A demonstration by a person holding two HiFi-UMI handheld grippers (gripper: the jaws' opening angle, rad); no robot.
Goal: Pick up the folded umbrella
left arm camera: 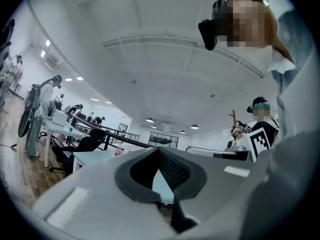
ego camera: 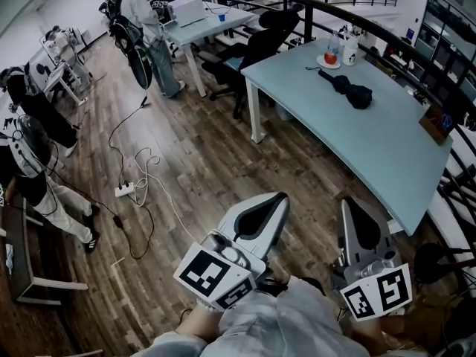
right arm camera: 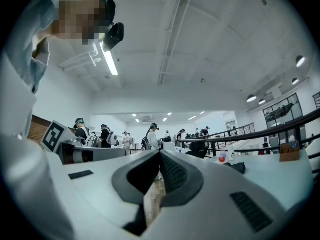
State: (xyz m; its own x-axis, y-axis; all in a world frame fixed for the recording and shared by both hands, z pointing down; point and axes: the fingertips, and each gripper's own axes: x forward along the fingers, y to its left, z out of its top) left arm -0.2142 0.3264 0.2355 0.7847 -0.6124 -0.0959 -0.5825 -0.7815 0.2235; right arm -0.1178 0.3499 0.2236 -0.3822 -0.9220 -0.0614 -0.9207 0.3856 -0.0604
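Head view, left to right. Several people stand at 9 o'clock along the left side. A white power strip with a trailing cable lies on the wood floor, at 10 o'clock from the grippers. A person with a backpack stands at 11 o'clock beside the far desk. A black office chair is at 12 o'clock, by the far-left end of the pale table.

The left gripper is low in frame. Its jaws are pressed tip to tip with nothing held, and the left gripper view shows only the room through the gap behind the tips. The right gripper sits just beside it at 3 o'clock. Its 2 jaws are also closed tip to tip and hold nothing.

The folded umbrella is black. It lies flat on the table near the far end, at 1 o'clock from both grippers, well apart from them and untouched. Near its far end, at 11 o'clock, are a red item on a plate, a bottle and a white cup. A brown box sits at the table's right edge, at 4 o'clock from the umbrella.

In the right gripper view the umbrella is a dark lump at 3 o'clock from the jaw tips, on the tabletop.
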